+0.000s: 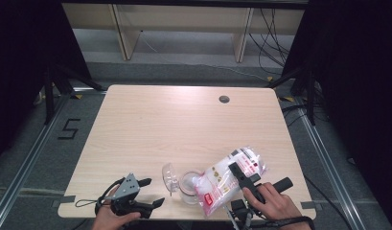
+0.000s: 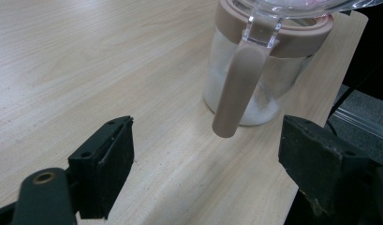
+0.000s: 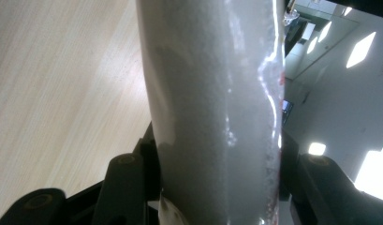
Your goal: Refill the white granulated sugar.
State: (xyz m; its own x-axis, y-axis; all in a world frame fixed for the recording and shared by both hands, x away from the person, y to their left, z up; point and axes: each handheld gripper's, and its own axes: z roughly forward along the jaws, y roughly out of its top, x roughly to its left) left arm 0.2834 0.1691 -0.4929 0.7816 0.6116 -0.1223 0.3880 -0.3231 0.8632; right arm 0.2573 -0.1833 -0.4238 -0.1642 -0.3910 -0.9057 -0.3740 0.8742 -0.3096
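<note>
Right hand-held gripper (image 1: 242,176) pinches a tilted bag (image 1: 229,178) over the jar (image 1: 188,186); left hand-held gripper (image 1: 153,192), jaws spread, rests beside it.

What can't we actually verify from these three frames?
- Clear plastic bag of white powder: whether its mouth is open and powder is flowing; in the high view the bag hides the clear glass jar with the pinkish-brown collar.
- Jar's fill level: its top is cut off by the left gripper view's upper edge.
- Bag label print: too small in the high view.
- Right gripper pads: covered by the bag in the right gripper view.
</note>
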